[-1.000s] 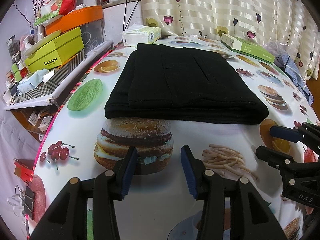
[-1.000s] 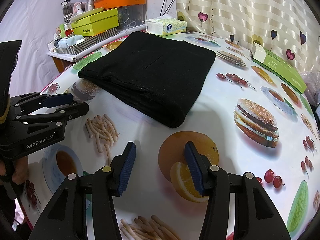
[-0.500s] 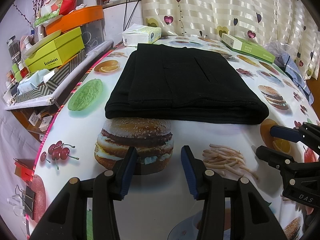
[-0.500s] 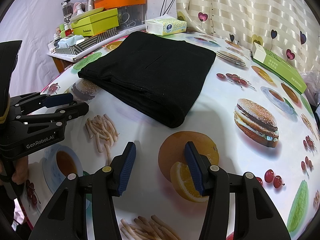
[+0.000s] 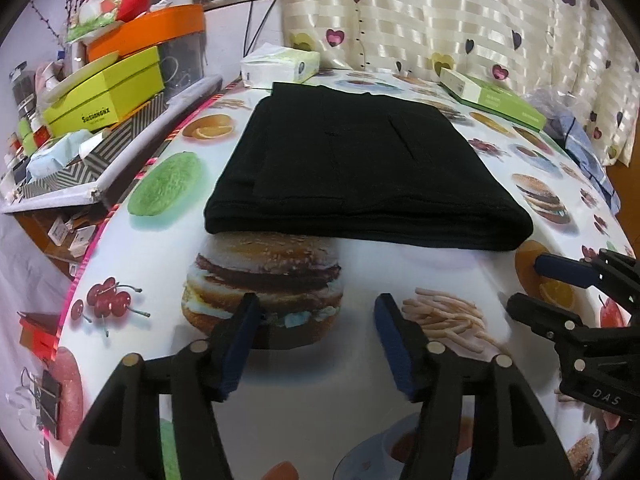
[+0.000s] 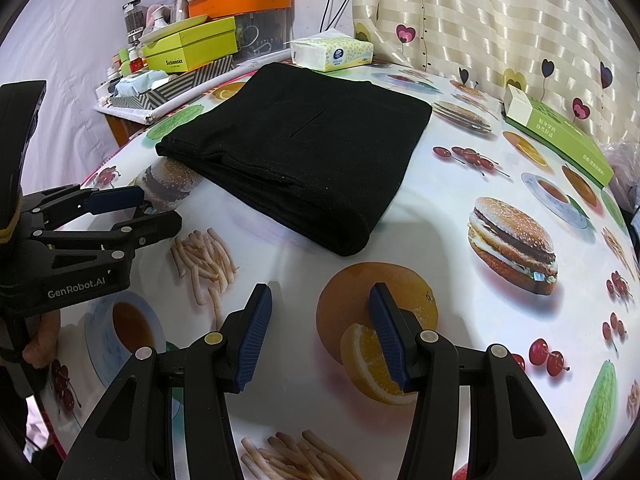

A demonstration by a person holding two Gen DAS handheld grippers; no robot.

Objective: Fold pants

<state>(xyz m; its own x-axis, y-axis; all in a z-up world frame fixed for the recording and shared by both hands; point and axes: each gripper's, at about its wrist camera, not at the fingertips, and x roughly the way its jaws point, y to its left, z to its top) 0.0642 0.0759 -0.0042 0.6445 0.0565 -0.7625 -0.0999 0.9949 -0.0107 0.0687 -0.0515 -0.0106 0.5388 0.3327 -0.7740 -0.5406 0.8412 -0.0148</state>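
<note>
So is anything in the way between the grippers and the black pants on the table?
Nothing visible is. Only bare printed tablecloth lies between the left hand-held gripper, whose jaws are opening with nothing between them, and the folded black pants. The right hand-held gripper, open and empty, has the same clear stretch ahead of it.

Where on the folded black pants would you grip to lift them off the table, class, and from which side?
Grip the thick rounded fold edge of the folded black pants, coming in low from the near side; that edge faces both grippers and bundles every layer.
</note>
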